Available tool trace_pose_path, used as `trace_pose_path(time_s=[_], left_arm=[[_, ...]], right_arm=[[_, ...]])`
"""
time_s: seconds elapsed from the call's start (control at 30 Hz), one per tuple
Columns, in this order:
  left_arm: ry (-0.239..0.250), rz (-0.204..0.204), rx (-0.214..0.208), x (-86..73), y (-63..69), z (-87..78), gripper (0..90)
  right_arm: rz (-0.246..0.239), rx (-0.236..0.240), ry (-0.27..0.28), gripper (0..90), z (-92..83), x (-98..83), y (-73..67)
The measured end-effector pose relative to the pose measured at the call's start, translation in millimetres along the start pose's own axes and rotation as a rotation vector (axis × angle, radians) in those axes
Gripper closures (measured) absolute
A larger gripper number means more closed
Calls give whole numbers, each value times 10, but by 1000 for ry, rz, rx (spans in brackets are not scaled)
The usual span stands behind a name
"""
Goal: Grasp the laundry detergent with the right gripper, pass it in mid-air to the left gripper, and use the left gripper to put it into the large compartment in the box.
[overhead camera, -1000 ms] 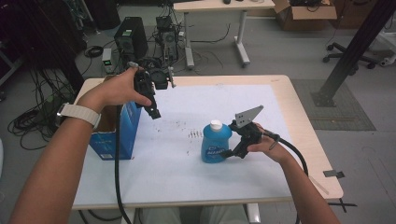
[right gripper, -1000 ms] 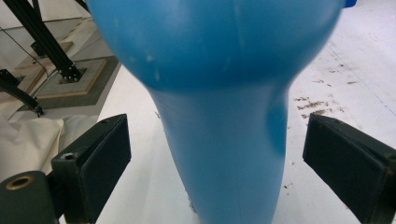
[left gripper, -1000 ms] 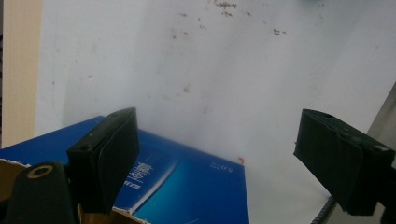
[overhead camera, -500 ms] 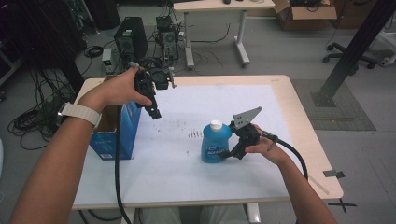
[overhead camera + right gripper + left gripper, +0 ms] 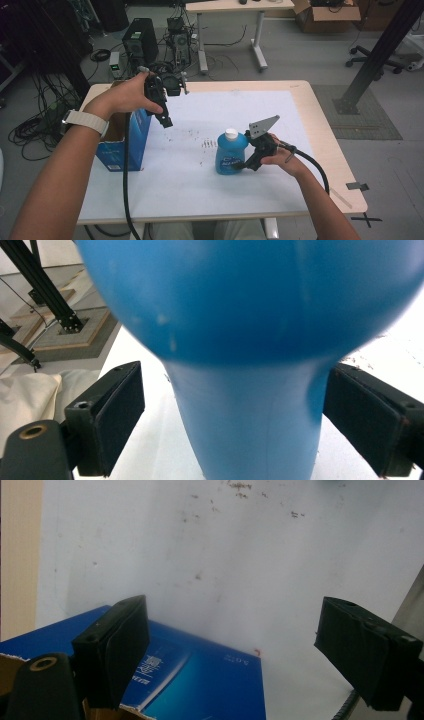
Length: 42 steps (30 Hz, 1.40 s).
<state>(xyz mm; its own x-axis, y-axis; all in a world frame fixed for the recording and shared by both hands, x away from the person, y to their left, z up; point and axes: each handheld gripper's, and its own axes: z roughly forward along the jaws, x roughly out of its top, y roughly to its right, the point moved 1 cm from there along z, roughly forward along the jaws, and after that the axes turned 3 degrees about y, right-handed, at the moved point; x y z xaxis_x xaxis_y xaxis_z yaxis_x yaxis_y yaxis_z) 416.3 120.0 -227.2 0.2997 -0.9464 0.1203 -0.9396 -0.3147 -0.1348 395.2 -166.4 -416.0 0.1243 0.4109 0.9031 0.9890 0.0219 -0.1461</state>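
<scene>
Open blue cardboard box [image 5: 127,142] at the counter's [image 5: 320,130] left edge, dark specks [image 5: 207,144] mid-counter, computer tower [image 5: 139,46] and cables [image 5: 27,131] on the floor beyond, office chair [image 5: 395,52] far right.

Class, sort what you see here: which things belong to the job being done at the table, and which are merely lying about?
In the job:
- blue bottle, between the right gripper jaws, which have just been closing; gaps remain beside it
- blue box, under the open left gripper

Lying about:
- computer tower on the floor
- cardboard box
- office chair
</scene>
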Motion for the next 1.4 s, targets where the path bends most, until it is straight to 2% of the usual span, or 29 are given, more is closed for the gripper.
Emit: trace_pose_path(time_s=[0.57,1.4], left_arm=[[7,-5,1,-9,-3,0,145],[9,-9,6,-31,-12,-9,147]], right_arm=[[-17,-15,1,191,-4,4,-5],[-52,-12,18,372,-3,16,-15]])
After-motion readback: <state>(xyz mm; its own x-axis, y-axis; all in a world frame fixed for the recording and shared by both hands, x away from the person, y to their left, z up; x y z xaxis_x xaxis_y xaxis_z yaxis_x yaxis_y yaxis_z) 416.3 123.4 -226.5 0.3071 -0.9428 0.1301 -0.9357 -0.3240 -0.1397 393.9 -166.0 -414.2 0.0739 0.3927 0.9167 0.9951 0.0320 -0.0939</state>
